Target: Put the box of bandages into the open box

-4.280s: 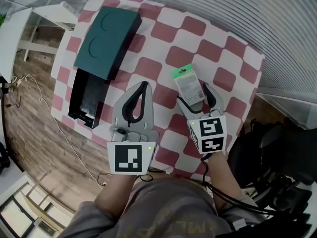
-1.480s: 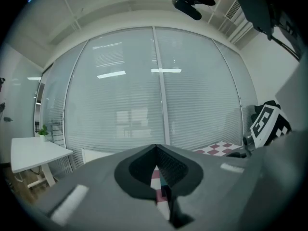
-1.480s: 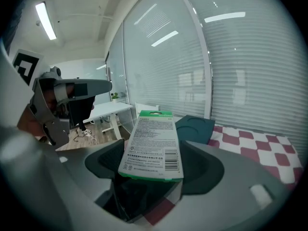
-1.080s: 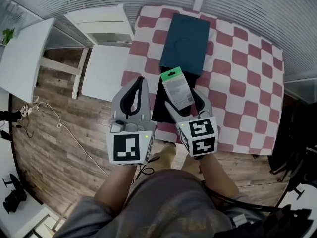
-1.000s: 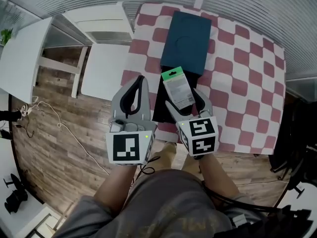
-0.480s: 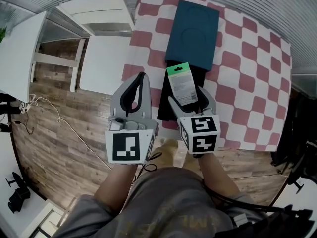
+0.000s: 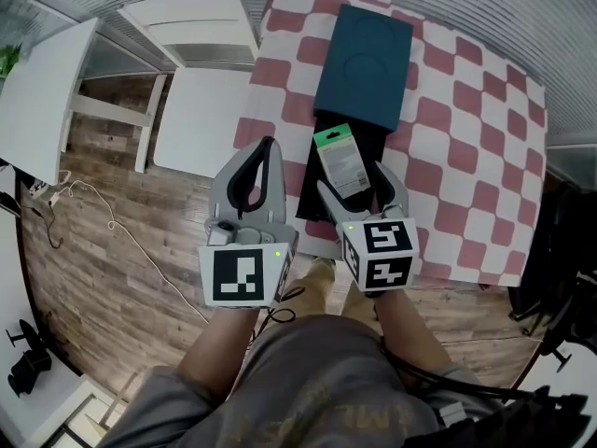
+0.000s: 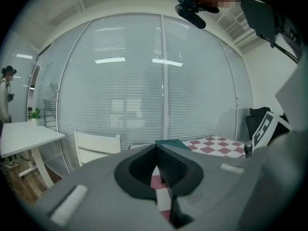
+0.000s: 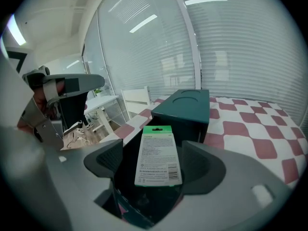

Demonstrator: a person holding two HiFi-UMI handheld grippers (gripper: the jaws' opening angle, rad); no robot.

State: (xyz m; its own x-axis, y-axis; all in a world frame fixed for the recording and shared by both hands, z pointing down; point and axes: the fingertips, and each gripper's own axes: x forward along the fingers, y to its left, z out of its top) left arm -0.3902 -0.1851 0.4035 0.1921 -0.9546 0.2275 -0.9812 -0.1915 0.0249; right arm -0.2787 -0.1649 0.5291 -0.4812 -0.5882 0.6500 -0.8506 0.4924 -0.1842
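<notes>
**Bandage box held over the open box**

The right gripper (image 7: 353,177) is clamped on the near end of the box of bandages (image 7: 341,161). The flat pack has a green top edge and sticks out past the jaws toward the far side, printed face up. Seen from the right gripper view, the pack runs lengthwise between the two dark pads, with its green end pointing away.

The pack hangs directly above the black inside of the open box (image 7: 309,194), not touching it. The open box lies lengthwise on the checked tablecloth (image 7: 466,147), near the table's left edge. Its teal lid (image 7: 364,54) covers the far part, so only the near part is uncovered.

The left gripper (image 7: 267,147) is just left of the open box, level with the right gripper. Its jaws are pressed together with nothing between them. Its tips are over the left edge of the cloth, while its body is above the wooden floor (image 7: 112,278). A white chair (image 7: 201,110) stands to the left of the table.
</notes>
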